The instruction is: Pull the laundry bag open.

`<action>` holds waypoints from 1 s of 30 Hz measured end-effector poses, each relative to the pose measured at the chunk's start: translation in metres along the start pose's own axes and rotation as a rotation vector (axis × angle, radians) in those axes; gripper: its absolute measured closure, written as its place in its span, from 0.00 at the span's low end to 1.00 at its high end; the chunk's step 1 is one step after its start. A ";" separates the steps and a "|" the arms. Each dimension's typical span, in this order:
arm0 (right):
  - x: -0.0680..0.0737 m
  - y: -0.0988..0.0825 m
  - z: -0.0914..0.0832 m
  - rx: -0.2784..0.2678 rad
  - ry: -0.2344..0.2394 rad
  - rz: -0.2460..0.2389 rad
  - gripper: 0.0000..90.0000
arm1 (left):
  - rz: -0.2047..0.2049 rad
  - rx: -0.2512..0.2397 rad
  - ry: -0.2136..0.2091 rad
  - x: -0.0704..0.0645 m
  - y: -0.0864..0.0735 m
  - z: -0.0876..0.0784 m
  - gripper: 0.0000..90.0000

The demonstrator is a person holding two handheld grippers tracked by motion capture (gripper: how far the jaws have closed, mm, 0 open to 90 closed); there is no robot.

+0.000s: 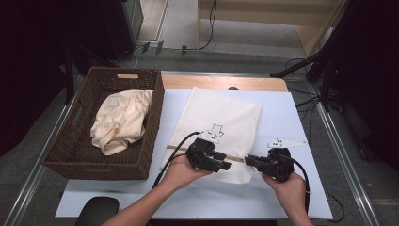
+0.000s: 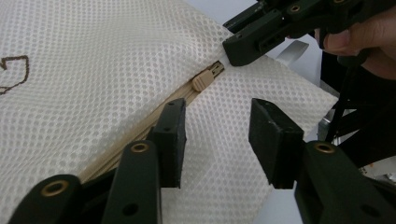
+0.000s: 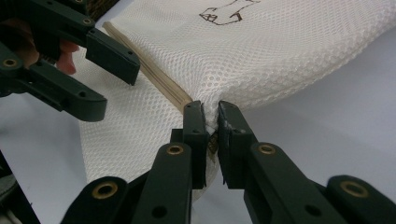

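- A white mesh laundry bag [image 1: 221,127] lies flat on the pale surface [image 1: 282,113], just right of a dark wicker basket [image 1: 75,150] that holds a crumpled cream cloth [image 1: 121,120].
- A tan zipper [image 2: 140,126] runs across the near part of the mesh laundry bag; its slider pull [image 2: 201,82] sits close to the bag's right-hand edge.
- A small brown line drawing [image 3: 224,13] is printed on the mesh laundry bag, on the far side of the zipper.
- The right gripper [image 3: 211,122] is at the right edge of the mesh laundry bag, at the end of the zipper. Its jaws are pinched together on a fold of mesh there, and the fabric bunches up between the pads.
- The left gripper [image 2: 219,140] hovers over the near part of the mesh laundry bag, left of the slider pull. Its jaws stand apart; one is over the zipper line and the other over plain mesh, and neither pad presses on anything.
- In the high view the two grippers face each other across the zipper end of the mesh laundry bag, the left gripper [image 1: 209,157] over the bag and the right gripper [image 1: 263,162] at its edge, near one another but not touching.
- A hand [image 1: 181,174] holds the left gripper from the near side of the mesh laundry bag; the other hand [image 1: 289,186] holds the right gripper off the bag's right corner.
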State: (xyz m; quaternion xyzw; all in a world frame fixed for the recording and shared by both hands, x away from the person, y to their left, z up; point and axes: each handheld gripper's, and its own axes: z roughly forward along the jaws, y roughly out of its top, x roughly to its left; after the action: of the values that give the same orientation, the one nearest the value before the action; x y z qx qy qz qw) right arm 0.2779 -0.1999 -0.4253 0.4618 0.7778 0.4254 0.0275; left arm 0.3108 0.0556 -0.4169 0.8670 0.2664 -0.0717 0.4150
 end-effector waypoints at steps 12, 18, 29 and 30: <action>0.012 0.003 0.000 -0.015 0.027 -0.059 0.93 | 0.029 0.029 0.016 0.001 0.003 0.015 0.68; 0.017 0.004 0.001 -0.021 0.041 -0.077 0.93 | 0.031 0.036 0.013 0.004 -0.001 0.020 0.66; 0.019 0.004 0.005 -0.007 0.022 -0.092 0.93 | 0.034 0.057 0.007 -0.001 -0.005 0.026 0.74; 0.019 0.004 0.005 -0.009 0.021 -0.089 0.93 | 0.031 0.060 -0.003 -0.001 -0.004 0.025 0.76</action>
State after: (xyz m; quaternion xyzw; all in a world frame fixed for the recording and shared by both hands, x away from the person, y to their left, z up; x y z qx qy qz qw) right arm 0.2725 -0.1820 -0.4191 0.4221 0.7960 0.4320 0.0401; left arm 0.3099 0.0386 -0.4352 0.8829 0.2502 -0.0746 0.3903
